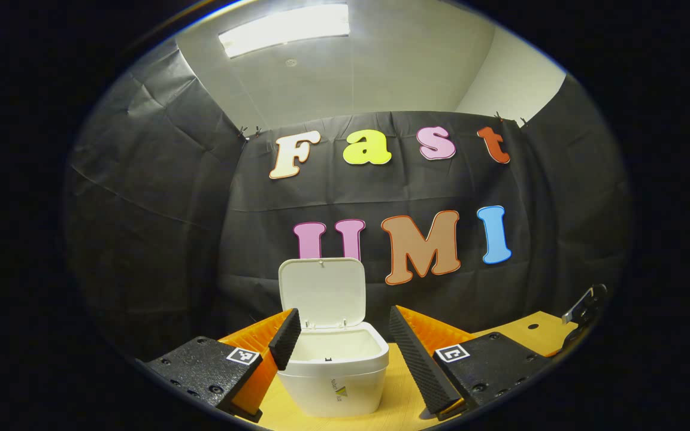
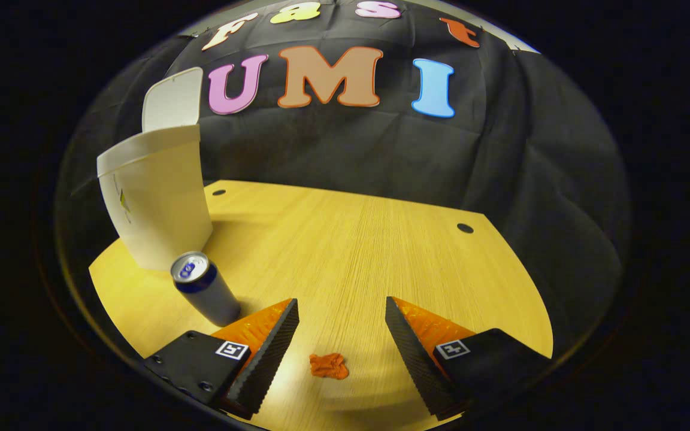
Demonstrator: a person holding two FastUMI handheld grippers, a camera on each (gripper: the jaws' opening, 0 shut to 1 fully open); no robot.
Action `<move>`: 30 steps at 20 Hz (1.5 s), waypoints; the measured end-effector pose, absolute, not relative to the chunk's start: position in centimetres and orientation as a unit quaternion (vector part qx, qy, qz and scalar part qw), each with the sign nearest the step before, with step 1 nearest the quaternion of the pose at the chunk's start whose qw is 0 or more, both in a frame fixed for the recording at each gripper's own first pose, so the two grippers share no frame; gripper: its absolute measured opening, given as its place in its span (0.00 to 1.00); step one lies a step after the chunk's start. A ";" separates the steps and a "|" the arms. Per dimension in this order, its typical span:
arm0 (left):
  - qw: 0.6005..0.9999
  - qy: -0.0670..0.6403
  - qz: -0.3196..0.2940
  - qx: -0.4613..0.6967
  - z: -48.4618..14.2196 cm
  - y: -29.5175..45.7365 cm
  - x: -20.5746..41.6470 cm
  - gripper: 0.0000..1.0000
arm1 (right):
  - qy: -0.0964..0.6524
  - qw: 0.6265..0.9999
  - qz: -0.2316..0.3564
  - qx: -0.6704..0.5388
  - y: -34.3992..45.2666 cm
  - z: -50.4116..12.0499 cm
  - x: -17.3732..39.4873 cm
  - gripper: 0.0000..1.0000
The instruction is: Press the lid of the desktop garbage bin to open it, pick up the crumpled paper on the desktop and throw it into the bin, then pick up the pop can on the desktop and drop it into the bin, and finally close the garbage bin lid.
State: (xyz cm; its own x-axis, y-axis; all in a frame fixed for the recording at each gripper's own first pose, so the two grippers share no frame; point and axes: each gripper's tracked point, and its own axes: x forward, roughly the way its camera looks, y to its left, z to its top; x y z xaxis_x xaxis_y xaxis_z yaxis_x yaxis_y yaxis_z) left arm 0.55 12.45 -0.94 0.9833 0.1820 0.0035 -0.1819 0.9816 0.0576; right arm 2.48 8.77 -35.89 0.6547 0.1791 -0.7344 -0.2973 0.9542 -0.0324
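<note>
In the left gripper view the white bin (image 1: 336, 377) stands on the wooden table with its lid (image 1: 322, 292) swung up and its inside bare. My left gripper (image 1: 342, 335) hangs open just in front of the bin's rim, holding nothing. In the right gripper view the bin (image 2: 153, 197) stands at the far left with its lid (image 2: 171, 99) raised. A silver and blue pop can (image 2: 204, 290) stands upright just in front of it. A small orange crumpled paper (image 2: 329, 366) lies on the table between the fingers of my open right gripper (image 2: 340, 326), which hovers above it.
The wooden table (image 2: 357, 251) runs back to the black cloth wall, with two small round holes near its far edge. In the left gripper view, part of the other gripper (image 1: 584, 305) shows at the right edge over the table's corner.
</note>
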 end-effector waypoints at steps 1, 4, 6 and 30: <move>0.995 0.002 0.093 0.030 -0.9 12.7 0.5 0.91 | 0.404 0.902 0.132 -0.080 8.5 -37.0 2.0 0.98; 0.995 0.007 0.098 0.032 -1.2 13.2 0.0 0.91 | 0.435 0.886 0.135 -0.092 8.3 -39.7 0.7 0.98; 0.994 0.011 0.102 0.033 -1.2 13.5 -0.1 0.91 | 0.460 0.873 0.137 -0.090 8.3 -41.2 -0.3 0.98; 0.995 0.026 0.091 0.034 -1.8 13.0 -0.1 0.91 | 0.431 0.878 0.194 -0.070 9.8 -38.9 -0.4 0.19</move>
State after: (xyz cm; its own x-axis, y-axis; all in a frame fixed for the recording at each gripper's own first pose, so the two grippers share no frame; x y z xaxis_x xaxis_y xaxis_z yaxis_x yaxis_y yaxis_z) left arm -0.14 13.04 -1.82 0.9819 0.1838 -0.0460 -0.1802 0.9809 0.0733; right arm -0.36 9.80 -38.90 0.5531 0.2803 -0.7845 -0.4003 0.9153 0.0448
